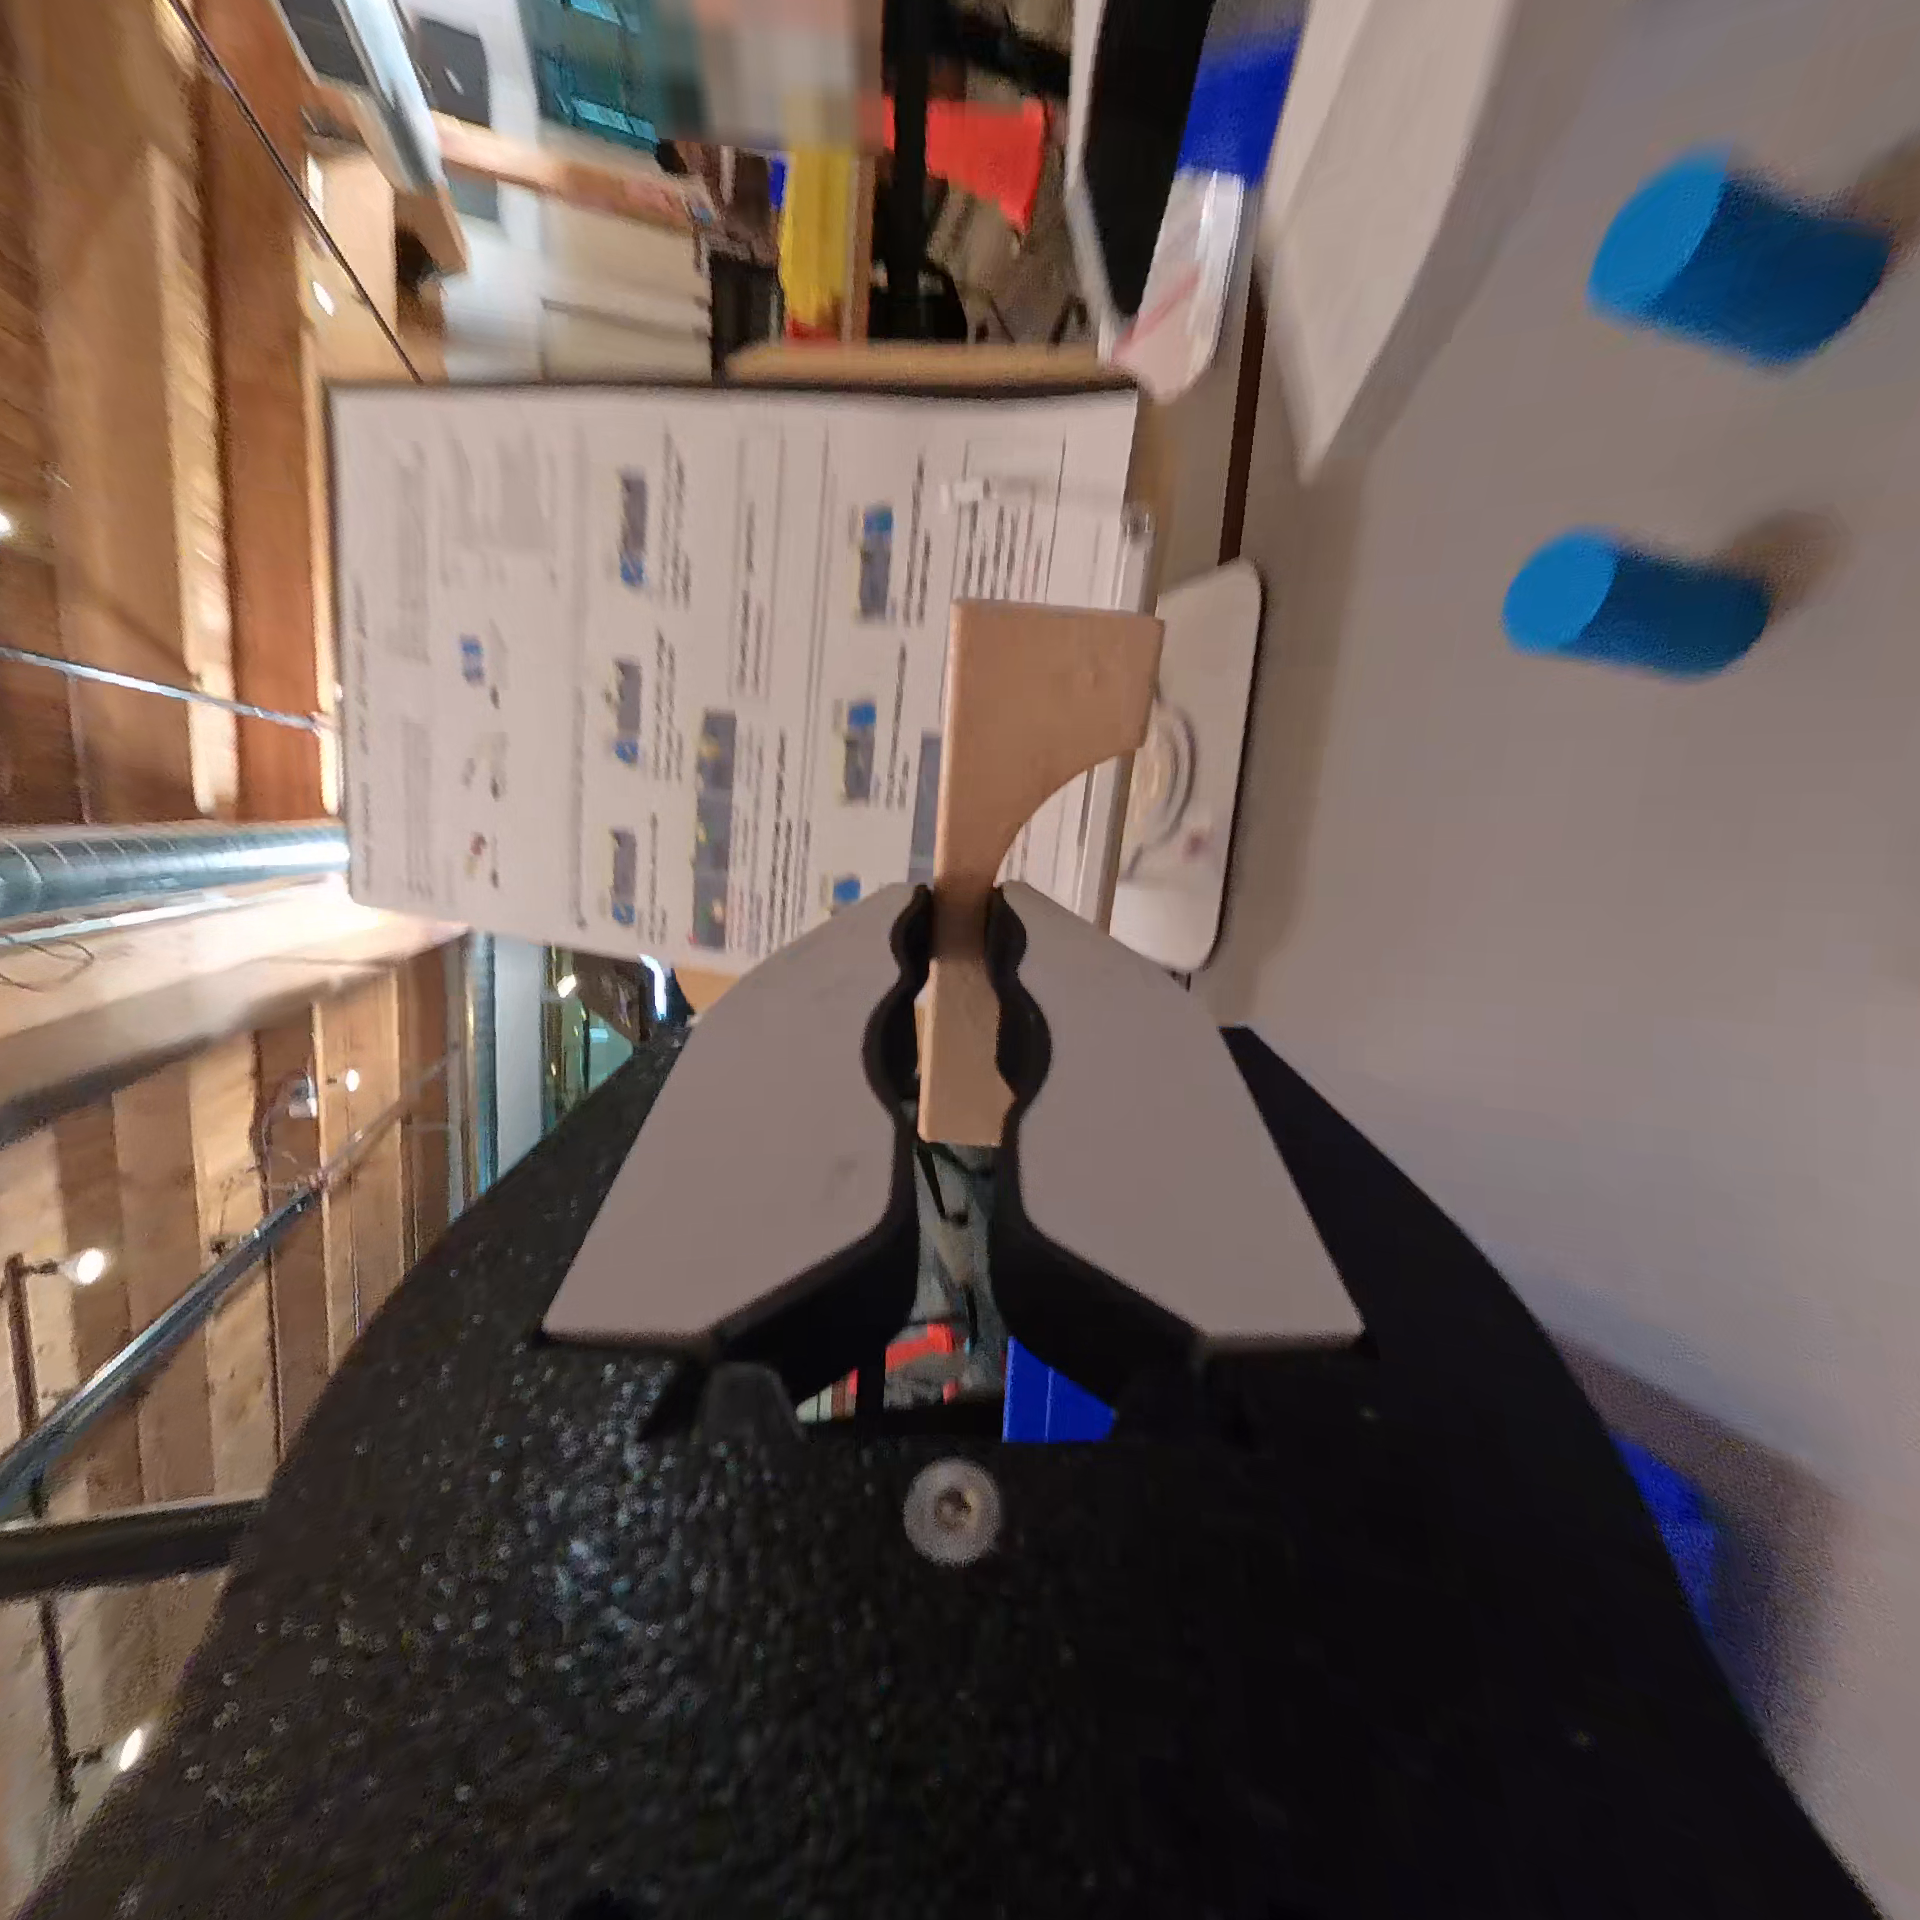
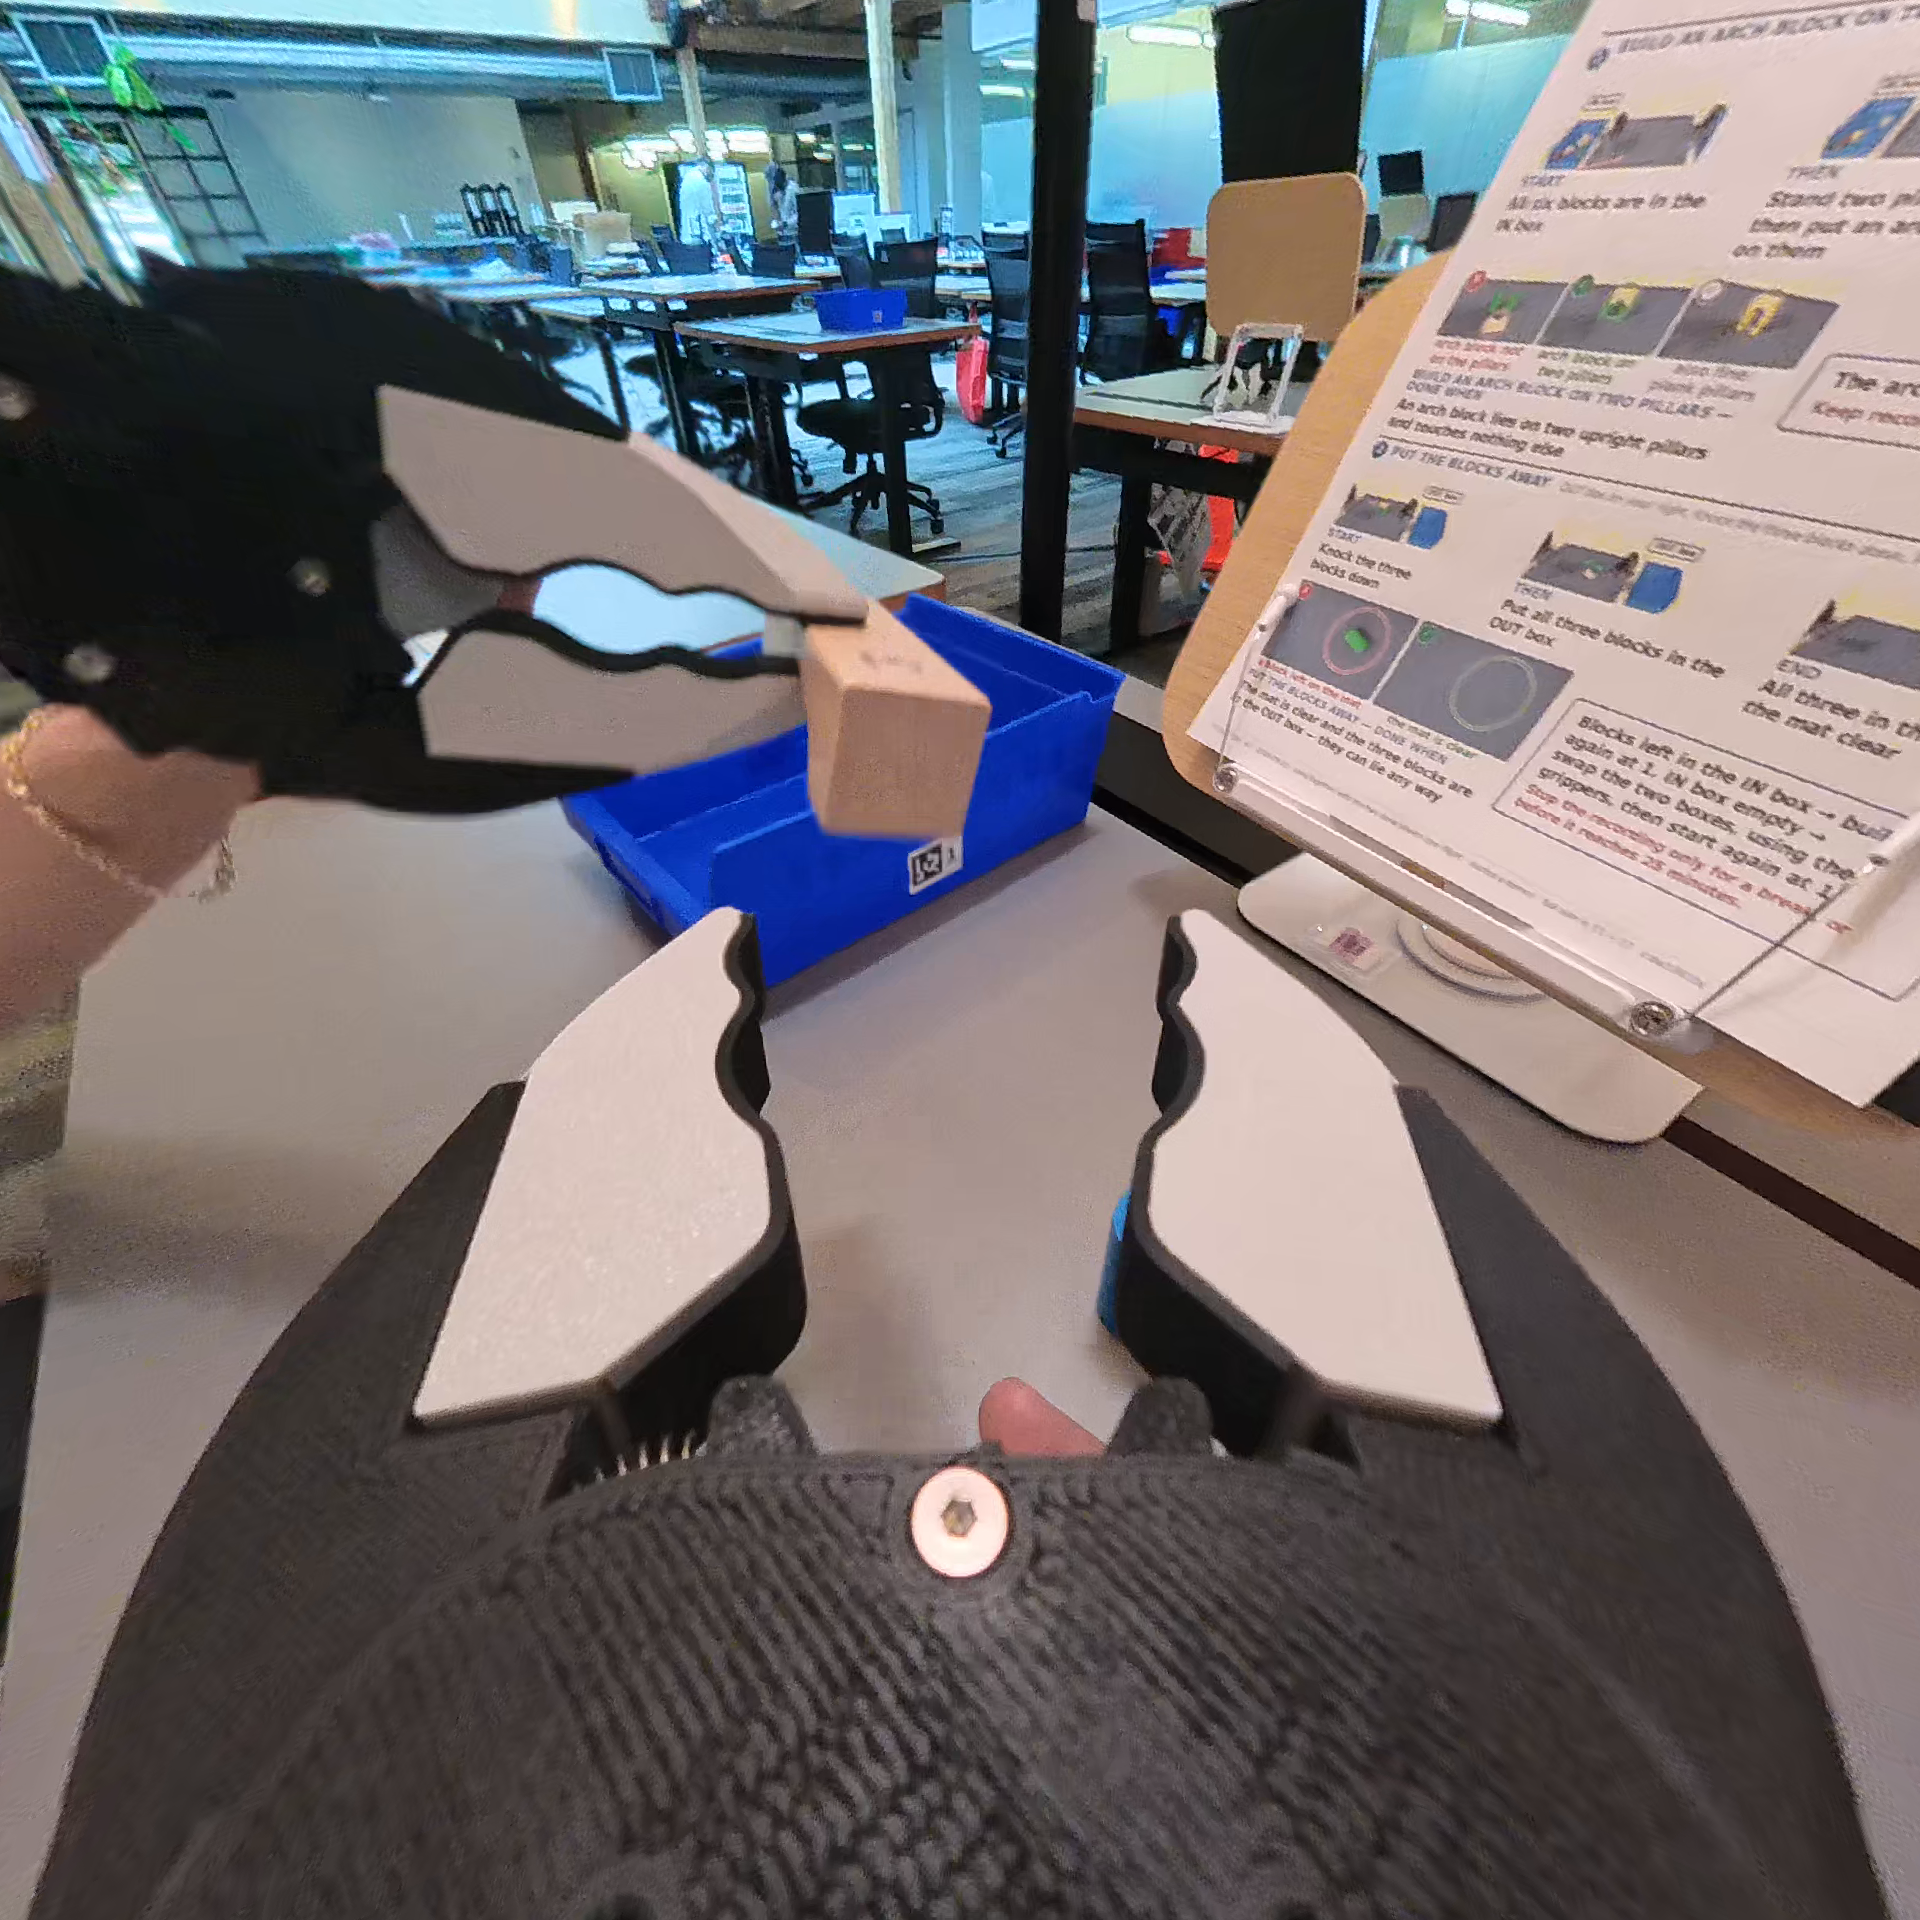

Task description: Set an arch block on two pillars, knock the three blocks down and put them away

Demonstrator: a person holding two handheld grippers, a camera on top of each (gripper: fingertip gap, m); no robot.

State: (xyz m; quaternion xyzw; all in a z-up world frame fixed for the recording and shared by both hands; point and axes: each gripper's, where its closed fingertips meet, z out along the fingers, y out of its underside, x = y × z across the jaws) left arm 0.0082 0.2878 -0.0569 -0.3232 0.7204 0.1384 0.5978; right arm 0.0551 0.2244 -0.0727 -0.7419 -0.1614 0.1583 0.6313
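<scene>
The wooden arch block (image 1: 1023,748) is clamped in the left hand-held gripper (image 1: 958,914), raised above the bench (image 2: 935,1122) near the blue bin (image 2: 894,831). The right hand-held gripper (image 2: 961,997) is wide open and empty. Two blue cylinders (image 1: 1735,270) stand on the bench.

Two blue cylinders (image 1: 1735,272) (image 1: 1633,621), one wooden arch block (image 1: 1023,769), one blue bin (image 2: 862,790), two tongs (image 1: 958,914) (image 2: 961,1023)
</scene>
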